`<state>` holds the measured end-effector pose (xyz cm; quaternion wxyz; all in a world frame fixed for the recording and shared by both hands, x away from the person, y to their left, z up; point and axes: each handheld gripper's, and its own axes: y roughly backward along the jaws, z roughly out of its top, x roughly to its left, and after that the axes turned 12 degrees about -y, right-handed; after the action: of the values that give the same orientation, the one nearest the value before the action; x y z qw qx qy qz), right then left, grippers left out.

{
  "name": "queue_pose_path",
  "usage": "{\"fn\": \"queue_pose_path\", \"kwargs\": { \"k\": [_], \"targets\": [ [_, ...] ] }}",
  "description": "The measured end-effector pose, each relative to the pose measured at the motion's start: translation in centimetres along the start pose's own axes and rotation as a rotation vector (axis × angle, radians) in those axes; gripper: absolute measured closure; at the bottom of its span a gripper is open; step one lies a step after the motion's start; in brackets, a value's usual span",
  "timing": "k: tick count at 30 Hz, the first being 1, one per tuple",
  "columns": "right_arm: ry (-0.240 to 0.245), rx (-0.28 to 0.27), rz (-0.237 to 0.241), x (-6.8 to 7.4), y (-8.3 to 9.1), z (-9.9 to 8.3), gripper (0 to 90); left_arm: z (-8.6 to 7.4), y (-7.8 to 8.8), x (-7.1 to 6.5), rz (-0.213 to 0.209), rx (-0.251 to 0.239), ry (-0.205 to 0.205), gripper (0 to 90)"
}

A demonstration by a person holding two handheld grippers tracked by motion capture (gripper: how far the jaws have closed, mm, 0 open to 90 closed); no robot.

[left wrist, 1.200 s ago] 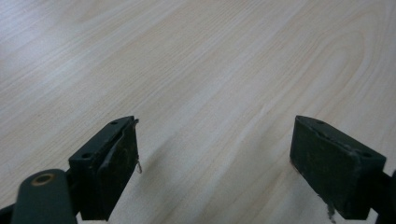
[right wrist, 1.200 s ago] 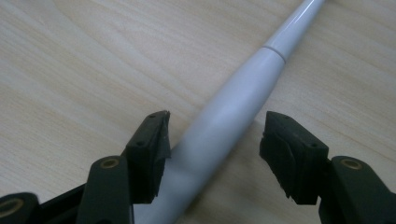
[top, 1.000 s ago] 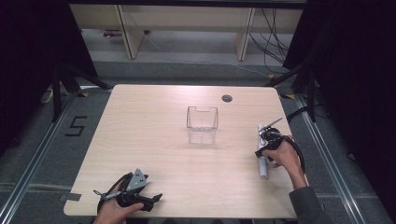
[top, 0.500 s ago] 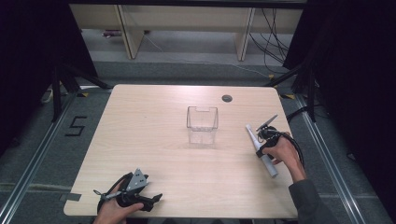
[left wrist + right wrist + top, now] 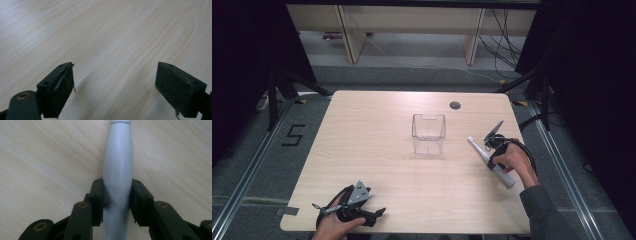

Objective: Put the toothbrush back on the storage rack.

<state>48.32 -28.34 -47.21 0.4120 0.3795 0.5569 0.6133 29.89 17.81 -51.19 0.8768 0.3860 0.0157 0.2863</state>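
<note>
A long pale grey handle-shaped object (image 5: 503, 176) lies slanted at the table's right side. My right gripper (image 5: 490, 154) is shut on the grey object (image 5: 117, 170) around its middle, both jaws pressed against its sides, just above the wood. A clear plastic box (image 5: 428, 133) stands upright near the table's middle, a short way left of that gripper. My left gripper (image 5: 374, 216) rests near the front left edge of the table, held by a hand. In the left gripper view its fingers (image 5: 60, 90) stand wide apart over bare wood, so my left gripper (image 5: 115, 93) is open with nothing between.
The light wooden table (image 5: 362, 145) has a round dark cable hole (image 5: 455, 105) at its back right. Black cables trail from both grippers. Metal rails and a grey floor with a "5" mark (image 5: 293, 135) surround the table. Shelving stands behind.
My right gripper has carried the grey object leftward toward the clear box and turned it to a slant. The left gripper has stayed in place.
</note>
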Motion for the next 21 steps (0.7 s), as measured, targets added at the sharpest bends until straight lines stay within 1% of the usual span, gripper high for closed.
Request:
{"fn": "queue_pose_path", "kwargs": {
  "k": [1,2,3,4,5,6,7,8,10,11,12,13,14,15,16,17,18,19,21],
  "targets": [
    [-0.003,0.009,0.001,0.09,-0.02,0.08,66.3,0.03,0.04,0.08,0.004,0.007,-0.011,15.0],
    [0.020,0.007,-0.006,0.02,-0.11,0.17,66.4,0.05,0.01,0.02,0.006,-0.004,-0.004,15.0],
    [0.013,0.017,-0.004,0.11,-0.05,0.25,66.4,0.06,-0.06,-0.12,0.004,-0.017,0.018,15.0],
    [0.013,0.017,-0.004,0.11,-0.05,0.25,66.4,0.06,-0.06,-0.12,0.004,-0.017,0.018,15.0],
    [0.030,0.020,-0.006,0.08,-0.13,0.37,66.5,-0.02,0.02,0.10,0.009,0.002,-0.005,15.0],
    [0.025,0.029,-0.011,0.17,-0.06,0.43,66.6,-0.02,0.02,0.10,0.009,0.002,-0.005,15.0],
    [0.021,0.039,-0.014,0.27,-0.04,0.46,66.6,0.01,0.02,0.09,0.011,0.002,-0.003,15.0],
    [0.026,0.047,-0.015,0.29,-0.06,0.50,66.6,0.06,-0.07,-0.08,0.006,-0.018,0.015,15.0],
    [0.054,0.054,-0.012,0.15,-0.09,0.67,66.7,0.06,-0.08,-0.11,0.004,-0.018,0.019,15.0],
    [0.054,0.054,-0.012,0.15,-0.09,0.67,66.7,0.06,-0.08,-0.11,0.004,-0.018,0.019,15.0],
    [0.038,0.063,-0.020,0.31,-0.06,0.72,66.7,0.05,0.03,0.12,0.007,0.002,-0.009,15.0],
    [0.038,0.063,-0.020,0.31,-0.06,0.72,66.7,0.05,0.03,0.12,0.007,0.002,-0.009,15.0],
    [0.049,0.062,-0.023,0.29,-0.08,0.75,66.7,0.06,-0.01,0.11,0.012,-0.001,-0.005,15.0],
    [0.075,0.059,-0.029,0.23,-0.05,0.78,66.8,0.07,-0.12,-0.11,0.004,-0.019,0.019,15.0],
    [0.083,0.060,-0.028,0.20,-0.07,0.75,66.8,0.06,-0.12,-0.12,0.003,-0.018,0.020,15.0],
    [0.060,0.067,-0.020,0.33,-0.06,0.66,66.8,0.06,-0.12,-0.10,0.004,-0.017,0.018,15.0],
    [0.045,0.067,-0.021,0.40,-0.03,0.59,66.8,0.05,0.03,0.22,0.007,0.007,-0.019,15.0],
    [0.048,0.062,-0.023,0.36,0.00,0.56,66.9,0.05,0.01,0.12,0.013,-0.001,-0.007,15.0],
    [0.043,0.054,-0.023,0.30,0.14,0.47,66.9,0.04,0.01,0.12,0.012,0.000,-0.005,15.0]
  ]
}}
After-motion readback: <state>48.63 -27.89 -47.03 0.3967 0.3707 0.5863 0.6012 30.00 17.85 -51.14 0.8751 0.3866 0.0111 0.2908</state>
